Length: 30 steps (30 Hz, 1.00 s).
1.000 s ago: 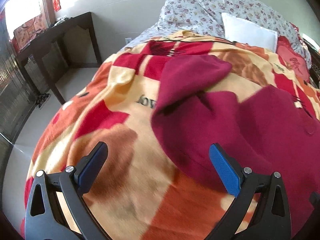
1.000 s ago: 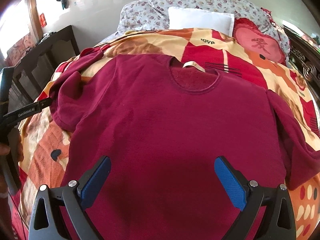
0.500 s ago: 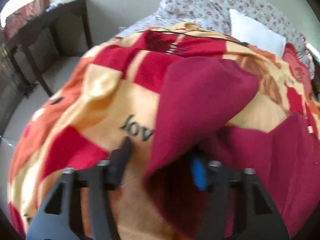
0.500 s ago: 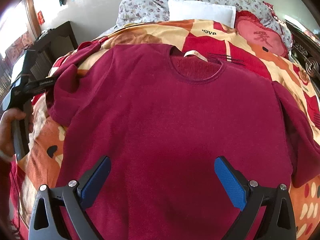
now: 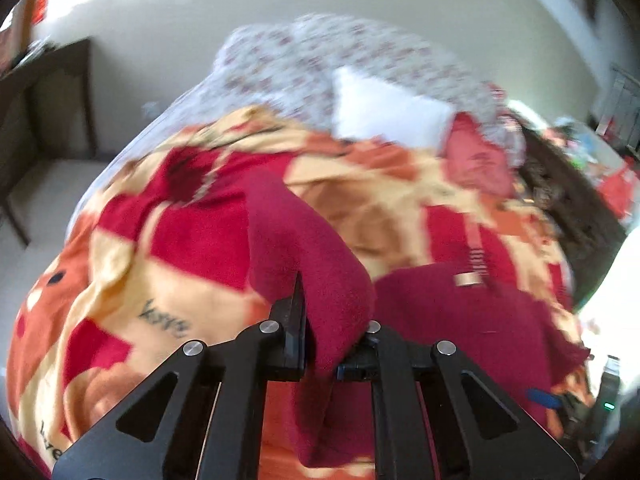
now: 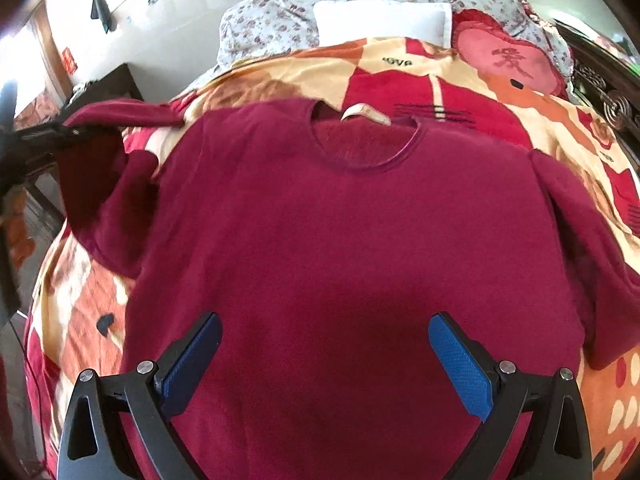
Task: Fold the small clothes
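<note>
On the blanket (image 6: 472, 80), the shirt (image 6: 352, 248) lies flat, collar toward the pillows (image 6: 380, 20). Left gripper (image 5: 320, 344) is pinched tight on the shirt's sleeve (image 5: 312, 256), holding it off the bed; the sleeve drapes over the jaws. Right gripper (image 6: 324, 364) hangs over the shirt's lower body, jaws spread wide, nothing between them. Left view is motion-blurred.

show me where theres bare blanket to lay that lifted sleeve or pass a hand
Bare blanket shows left of the maroon sweater, below the sleeve the left gripper holds, and between collar and white pillow. The middle is all sweater, under the open right gripper.
</note>
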Available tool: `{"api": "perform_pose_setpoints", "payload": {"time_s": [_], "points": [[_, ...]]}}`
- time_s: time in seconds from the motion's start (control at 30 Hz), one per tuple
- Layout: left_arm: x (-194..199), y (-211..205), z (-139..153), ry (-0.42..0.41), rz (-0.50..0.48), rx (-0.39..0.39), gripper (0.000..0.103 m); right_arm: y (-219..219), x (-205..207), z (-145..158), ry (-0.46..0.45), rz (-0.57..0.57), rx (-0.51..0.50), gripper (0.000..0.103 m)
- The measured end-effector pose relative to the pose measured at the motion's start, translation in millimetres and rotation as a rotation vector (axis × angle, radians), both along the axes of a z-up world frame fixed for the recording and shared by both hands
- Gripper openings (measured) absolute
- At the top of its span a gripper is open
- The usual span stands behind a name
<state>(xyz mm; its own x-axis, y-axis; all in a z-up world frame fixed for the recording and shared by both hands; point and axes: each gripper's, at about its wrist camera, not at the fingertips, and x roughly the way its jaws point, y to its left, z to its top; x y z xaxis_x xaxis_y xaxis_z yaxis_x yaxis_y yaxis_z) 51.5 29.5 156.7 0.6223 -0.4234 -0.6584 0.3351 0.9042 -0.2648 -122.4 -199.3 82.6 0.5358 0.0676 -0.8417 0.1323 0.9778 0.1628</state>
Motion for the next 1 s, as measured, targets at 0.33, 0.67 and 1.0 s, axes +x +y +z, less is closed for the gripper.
{"api": "perform_pose_setpoints", "payload": {"time_s": [0.33,0.67,1.0], "points": [[-63.6,-88.7,21.5,-0.053,-0.274,-0.093,0.008,-64.5,-14.8,22.2,-0.062,-0.181,0.036,0.103],[-99.4,-112.4,-108.8,0.204,-0.302,0.145,0.012,-101.5,-32.3,0.7,-0.040,-0.253,0.130,0.103],[-113.1,-77.5,-81.6,0.141,-0.275,0.102,0.014,-44.7,-3.7,-33.0,0.003,-0.057,0.020,0.081]]}}
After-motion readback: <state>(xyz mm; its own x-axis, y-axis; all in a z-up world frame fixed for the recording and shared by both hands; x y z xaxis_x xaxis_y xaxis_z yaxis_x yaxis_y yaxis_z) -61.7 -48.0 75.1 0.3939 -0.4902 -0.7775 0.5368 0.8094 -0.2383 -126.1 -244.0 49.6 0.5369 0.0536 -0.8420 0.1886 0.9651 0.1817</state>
